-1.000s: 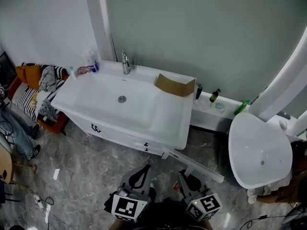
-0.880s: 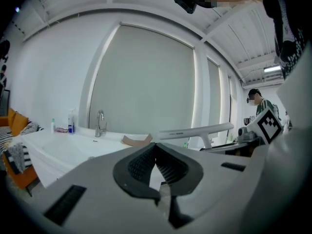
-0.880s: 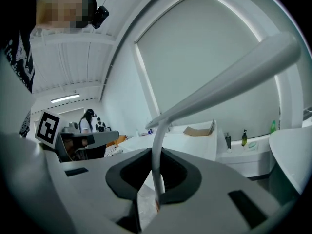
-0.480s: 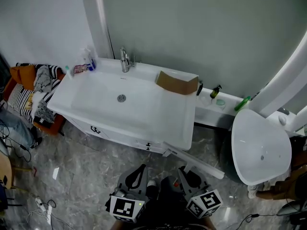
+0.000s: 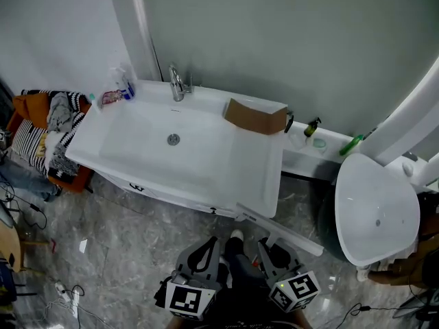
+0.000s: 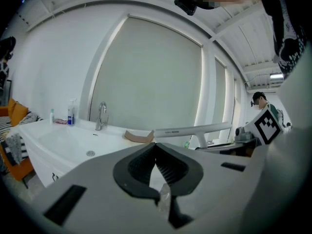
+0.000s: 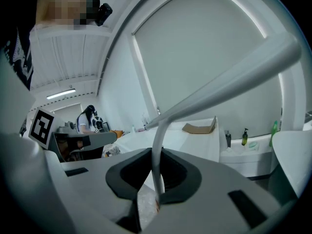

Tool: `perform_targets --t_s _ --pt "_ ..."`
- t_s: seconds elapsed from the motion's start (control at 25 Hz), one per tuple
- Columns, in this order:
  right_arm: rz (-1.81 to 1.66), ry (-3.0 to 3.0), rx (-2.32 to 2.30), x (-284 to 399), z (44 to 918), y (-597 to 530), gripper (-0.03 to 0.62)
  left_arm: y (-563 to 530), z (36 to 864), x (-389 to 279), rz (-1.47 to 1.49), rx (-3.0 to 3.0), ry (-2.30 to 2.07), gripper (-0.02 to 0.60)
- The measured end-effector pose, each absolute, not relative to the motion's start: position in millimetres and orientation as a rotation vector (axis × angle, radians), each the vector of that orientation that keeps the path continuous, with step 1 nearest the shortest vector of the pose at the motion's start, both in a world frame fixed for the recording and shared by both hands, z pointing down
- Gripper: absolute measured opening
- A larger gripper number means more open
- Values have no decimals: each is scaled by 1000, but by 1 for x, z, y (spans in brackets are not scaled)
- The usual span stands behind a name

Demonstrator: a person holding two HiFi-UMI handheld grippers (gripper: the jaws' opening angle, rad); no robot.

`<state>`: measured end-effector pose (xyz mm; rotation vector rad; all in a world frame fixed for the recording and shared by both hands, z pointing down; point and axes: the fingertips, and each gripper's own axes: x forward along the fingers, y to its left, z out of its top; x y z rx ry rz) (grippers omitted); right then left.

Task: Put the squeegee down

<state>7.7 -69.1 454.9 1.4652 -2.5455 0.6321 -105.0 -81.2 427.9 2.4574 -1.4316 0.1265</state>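
- Squeegee [image 5: 278, 230]: white, long blade. Handle clamped in right gripper [image 5: 269, 253]; blade in the air over the floor, near the front right corner of the sink [image 5: 269, 184].
- Right gripper: jaws closed on the squeegee handle [image 7: 157, 150], blade slanting up to the right.
- Left gripper [image 5: 204, 252]: jaws together, nothing between them; just beside the right gripper.
- Sink: white; faucet [image 5: 176, 84] at back, cardboard [image 5: 255, 118] on right rear corner.

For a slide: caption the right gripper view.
Right gripper clamps the white squeegee by its handle, blade slanting above the sink.
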Motion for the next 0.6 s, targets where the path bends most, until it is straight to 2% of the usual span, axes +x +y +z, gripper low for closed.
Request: perform_targets --t_s 0.24,0.6 --pt "653 -2571 1443 25 462 -106 52 -117 427 -78 216 2522 -1425 5" --pt "639 -2611 1449 69 460 -186 52 -189 410 -40 128 2540 -1480 5"
